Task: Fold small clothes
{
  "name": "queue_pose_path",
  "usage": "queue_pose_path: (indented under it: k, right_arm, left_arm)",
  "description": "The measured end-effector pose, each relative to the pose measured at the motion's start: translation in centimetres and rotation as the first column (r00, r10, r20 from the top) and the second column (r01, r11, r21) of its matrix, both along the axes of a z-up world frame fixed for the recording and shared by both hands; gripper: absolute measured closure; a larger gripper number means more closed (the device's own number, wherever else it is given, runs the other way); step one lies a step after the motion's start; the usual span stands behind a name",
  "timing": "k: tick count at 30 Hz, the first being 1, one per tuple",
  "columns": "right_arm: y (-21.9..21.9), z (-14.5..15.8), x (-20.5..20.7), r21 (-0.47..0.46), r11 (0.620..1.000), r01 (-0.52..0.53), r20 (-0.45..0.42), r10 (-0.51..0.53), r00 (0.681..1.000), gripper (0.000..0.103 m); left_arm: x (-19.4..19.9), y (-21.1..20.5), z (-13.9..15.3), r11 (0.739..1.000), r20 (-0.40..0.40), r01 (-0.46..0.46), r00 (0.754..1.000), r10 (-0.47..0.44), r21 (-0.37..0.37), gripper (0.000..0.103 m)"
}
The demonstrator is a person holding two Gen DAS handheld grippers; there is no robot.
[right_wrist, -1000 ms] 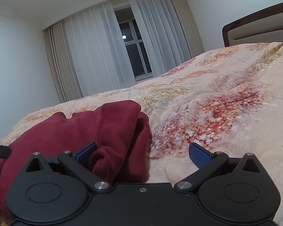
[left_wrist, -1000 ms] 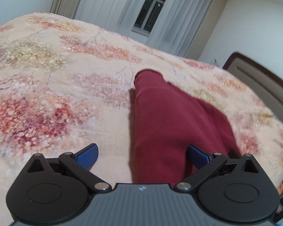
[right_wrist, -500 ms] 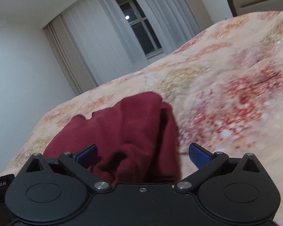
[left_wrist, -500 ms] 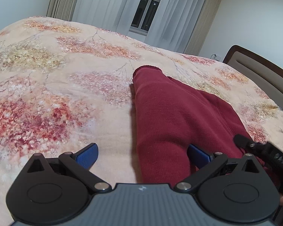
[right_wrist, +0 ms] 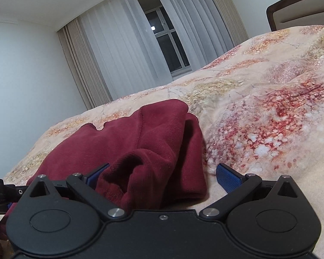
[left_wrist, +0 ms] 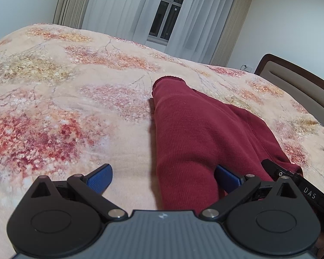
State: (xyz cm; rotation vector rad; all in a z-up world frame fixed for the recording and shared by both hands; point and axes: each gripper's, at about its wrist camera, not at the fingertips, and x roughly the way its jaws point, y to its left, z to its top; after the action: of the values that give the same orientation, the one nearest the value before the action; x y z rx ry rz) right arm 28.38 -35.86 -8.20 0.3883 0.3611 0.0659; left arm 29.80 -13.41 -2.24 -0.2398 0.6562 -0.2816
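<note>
The maroon garment [left_wrist: 190,133] is shown lying on the bed's floral blanket [left_wrist: 60,116], well away from the headboard [left_wrist: 296,82] seen at the far right corner. In the left wrist view, a ribbed sleeve or narrow folded part is seen stretched away toward the curtained window [left_wrist: 166,15], its cuff end resting on the blanket; the broader body of the garment is spread to the right of it. The left claw [left_wrist: 162,178] is held wide, its blue fingertips [left_wrist: 100,177] well apart, with the near end of the ribbed part lying between them; no cloth is pinched. Part of the other tool's black body [left_wrist: 300,185], lettered "DAS", is visible over the garment's right edge. In the right wrist view, the garment [right_wrist: 144,142] is seen bunched into a raised heap with a stitched seam running down its face, a rumpled fold reaching in between the fingers. The right claw [right_wrist: 162,178] is likewise spread wide, its left pad partly hidden behind the fold and its right pad [right_wrist: 227,178] over bare blanket [right_wrist: 270,118]; nothing is gripped.
</note>
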Motion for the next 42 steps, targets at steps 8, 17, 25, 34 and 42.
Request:
queue_pose_path:
  k: [8, 17, 25, 34, 42]
  right_arm:
    - [0.0, -0.1, -0.1, -0.001, 1.0, 0.001, 0.004, -0.001, 1.0, 0.001]
    - [0.0, -0.1, -0.1, -0.001, 1.0, 0.001, 0.005, -0.001, 1.0, 0.001]
    - [0.0, -0.1, -0.1, -0.002, 1.0, 0.001, 0.003, -0.001, 1.0, 0.001]
    - [-0.9, 1.1, 1.1, 0.06, 0.998, -0.026, -0.087, 0.031, 0.996, 0.0]
    - [-2.5, 1.9, 1.4, 0.237, 0.971, -0.015, -0.11, 0.042, 0.993, 0.0]
  left_arm:
    - [-0.1, 0.0, -0.1, 1.0, 0.006, -0.001, 1.0, 0.001, -0.001, 0.0]
    - [-0.1, 0.0, -0.1, 1.0, 0.005, -0.001, 1.0, 0.001, -0.002, 0.0]
    - [-0.1, 0.0, 0.0, 1.0, 0.0, 0.006, 1.0, -0.006, -0.004, 0.0]
    - [2.6, 0.9, 1.0, 0.994, -0.064, 0.103, 0.992, -0.106, -0.035, 0.0]
    - [3.6, 1.8, 1.2, 0.985, -0.088, 0.132, 0.986, -0.142, -0.107, 0.0]
